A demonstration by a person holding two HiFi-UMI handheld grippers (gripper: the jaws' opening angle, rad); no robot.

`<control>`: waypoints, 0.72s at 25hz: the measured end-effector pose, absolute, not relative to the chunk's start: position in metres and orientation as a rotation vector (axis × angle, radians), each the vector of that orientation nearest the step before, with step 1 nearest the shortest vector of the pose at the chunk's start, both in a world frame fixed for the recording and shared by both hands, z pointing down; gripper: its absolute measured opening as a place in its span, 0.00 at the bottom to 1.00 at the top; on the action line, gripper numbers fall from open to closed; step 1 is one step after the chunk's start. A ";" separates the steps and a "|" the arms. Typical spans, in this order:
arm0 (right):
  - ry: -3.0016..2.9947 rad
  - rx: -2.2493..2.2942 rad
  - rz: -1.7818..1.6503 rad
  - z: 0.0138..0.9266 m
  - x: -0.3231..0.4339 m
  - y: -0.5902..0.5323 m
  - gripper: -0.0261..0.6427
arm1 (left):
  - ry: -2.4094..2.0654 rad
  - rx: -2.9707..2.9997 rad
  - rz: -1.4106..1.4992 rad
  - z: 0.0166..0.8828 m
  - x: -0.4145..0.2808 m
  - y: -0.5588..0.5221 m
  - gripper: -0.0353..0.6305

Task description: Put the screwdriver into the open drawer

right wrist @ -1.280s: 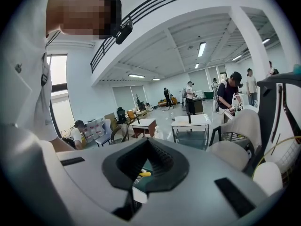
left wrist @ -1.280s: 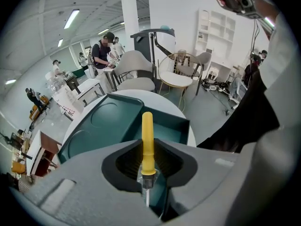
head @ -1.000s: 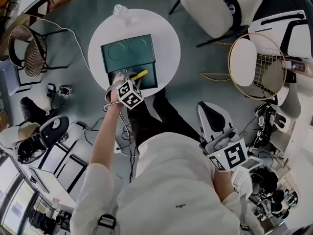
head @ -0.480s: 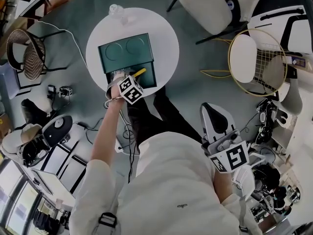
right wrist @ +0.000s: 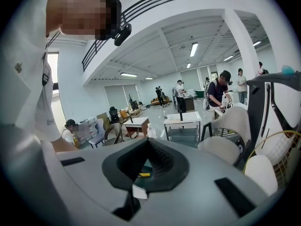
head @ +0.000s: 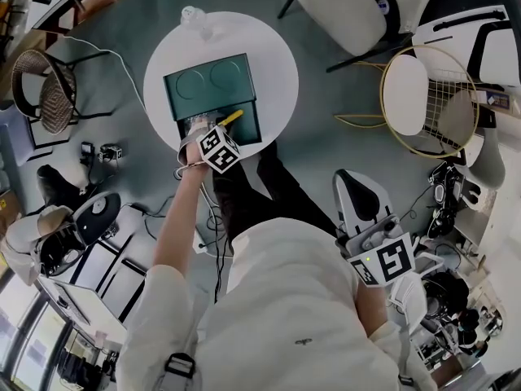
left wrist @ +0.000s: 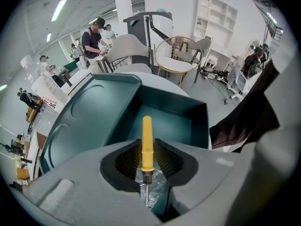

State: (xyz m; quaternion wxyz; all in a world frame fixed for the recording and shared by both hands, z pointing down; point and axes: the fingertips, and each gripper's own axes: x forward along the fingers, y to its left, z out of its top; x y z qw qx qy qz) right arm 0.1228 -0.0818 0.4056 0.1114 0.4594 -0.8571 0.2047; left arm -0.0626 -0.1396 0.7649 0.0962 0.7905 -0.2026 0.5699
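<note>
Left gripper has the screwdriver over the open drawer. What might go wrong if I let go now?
The left gripper pinches the screwdriver low, near its shank, so it may swing on release. Its handle points toward the back of the drawer and might catch there. The drawer sits near the table edge, so a bounce out may fall off.

Yellow-handled screwdriver (left wrist: 147, 145) is clamped near its metal shaft in the left tool (left wrist: 148, 166); its handle points out over the open dark-teal drawer (left wrist: 176, 126).

Round white tabletop (head: 277, 76) seen from above.
A teal drawer box (head: 209, 82) sits mid-tabletop; a small clear object (head: 194, 16) lies at the far edge.
</note>
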 end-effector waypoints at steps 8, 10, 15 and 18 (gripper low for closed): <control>-2.527 1.351 0.596 0.403 0.125 -0.079 0.05 | -0.606 2.348 1.703 0.759 -0.061 -0.139 0.20; -2.535 1.345 0.590 0.402 0.124 -0.080 0.05 | -0.609 2.359 1.698 0.752 -0.059 -0.139 0.20; -2.569 1.325 0.568 0.399 0.125 -0.084 0.05 | -0.651 2.383 1.667 0.734 -0.055 -0.140 0.20; -2.606 1.304 0.544 0.392 0.122 -0.088 0.05 | -0.694 2.397 1.639 0.715 -0.053 -0.139 0.19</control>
